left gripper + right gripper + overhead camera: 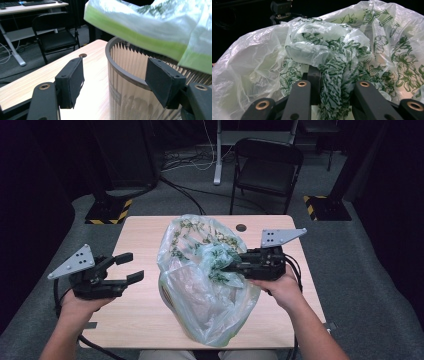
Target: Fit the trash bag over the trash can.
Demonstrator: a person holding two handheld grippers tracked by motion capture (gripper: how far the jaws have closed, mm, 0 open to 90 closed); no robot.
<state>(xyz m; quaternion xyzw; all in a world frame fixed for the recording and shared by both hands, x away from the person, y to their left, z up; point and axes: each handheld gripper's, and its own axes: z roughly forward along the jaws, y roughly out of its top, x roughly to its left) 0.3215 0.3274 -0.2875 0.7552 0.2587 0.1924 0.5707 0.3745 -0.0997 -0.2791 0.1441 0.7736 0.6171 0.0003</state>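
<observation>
- The plastic bag, thin and printed with green leaves, sits at the centre of the high view on the table, draped over a pleated filter cylinder.
- The right gripper is clamped on a bunched fold of the bag near its mouth.
- The left gripper hangs at the left of that frame, jaws apart and empty.
- The film looks light, limp and slippery, likely to tear if tugged; the gathered rim seems the safest hold.
- The cylinder looks stiff but its pleats crushable; its dark rim would suit a grip.
- The left gripper view reveals the cylinder's pleats and rim; the right gripper view shows the twisted film between its jaws.
</observation>
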